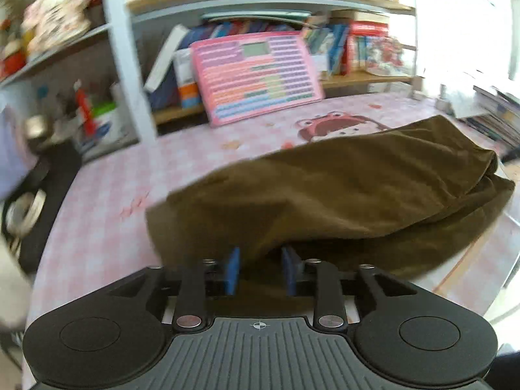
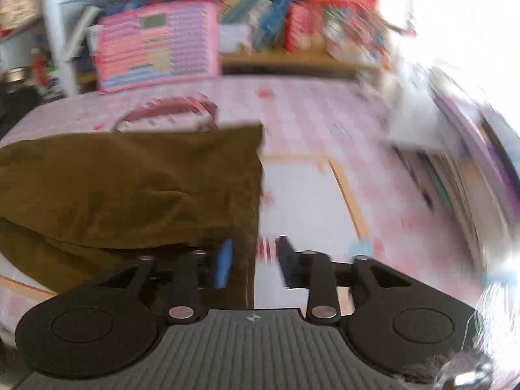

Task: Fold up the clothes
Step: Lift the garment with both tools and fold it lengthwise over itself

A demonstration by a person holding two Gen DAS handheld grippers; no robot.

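An olive-brown garment lies bunched on the pink checked tablecloth. In the left wrist view my left gripper has its blue pads apart, with the garment's near edge draped between and over them. In the right wrist view the same garment fills the left half, its right edge hanging straight down between the pads of my right gripper, which are also apart. The cloth touches neither pair of pads firmly, as far as I can see. Both views are motion-blurred.
A pink keyboard toy leans against a bookshelf at the back of the table. Stacked books lie at the right edge. A black pad with a white object lies at the left. A white sheet lies on the table.
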